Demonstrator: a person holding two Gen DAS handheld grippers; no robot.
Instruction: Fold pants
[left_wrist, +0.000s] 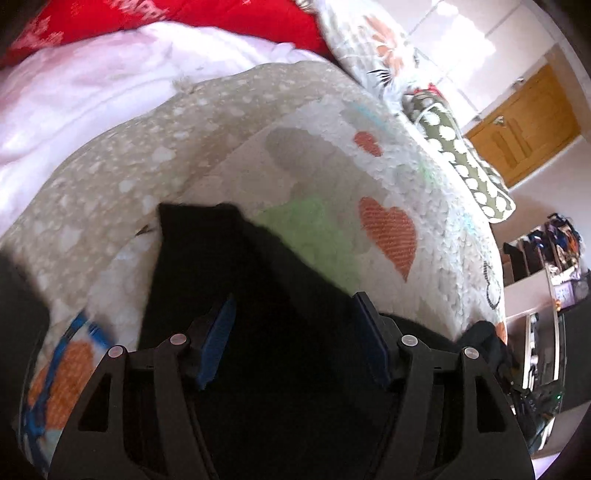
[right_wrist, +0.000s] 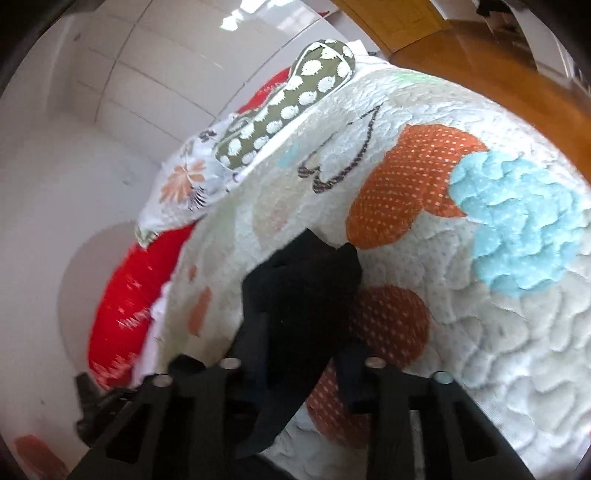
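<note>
The black pants (left_wrist: 221, 258) lie on a quilted bedspread (left_wrist: 332, 166) with orange hearts. In the left wrist view my left gripper (left_wrist: 295, 321) hovers over the dark cloth. Its blue pads (left_wrist: 221, 325) stand well apart and do not press on the cloth, so it is open. In the right wrist view a bunched end of the pants (right_wrist: 306, 280) rises from between the fingers of my right gripper (right_wrist: 299, 354). That gripper is shut on the pants. The cloth hides its fingertips and hangs over the bedspread (right_wrist: 480, 295).
A red blanket (left_wrist: 184, 18) and white bedding (left_wrist: 74, 81) lie at the far side. A green polka-dot pillow (right_wrist: 295, 103) and a floral pillow (left_wrist: 369, 44) sit at the bed's edge. A wooden door (left_wrist: 524, 129) and cluttered shelves (left_wrist: 546, 266) stand beyond, over wooden floor (right_wrist: 480, 55).
</note>
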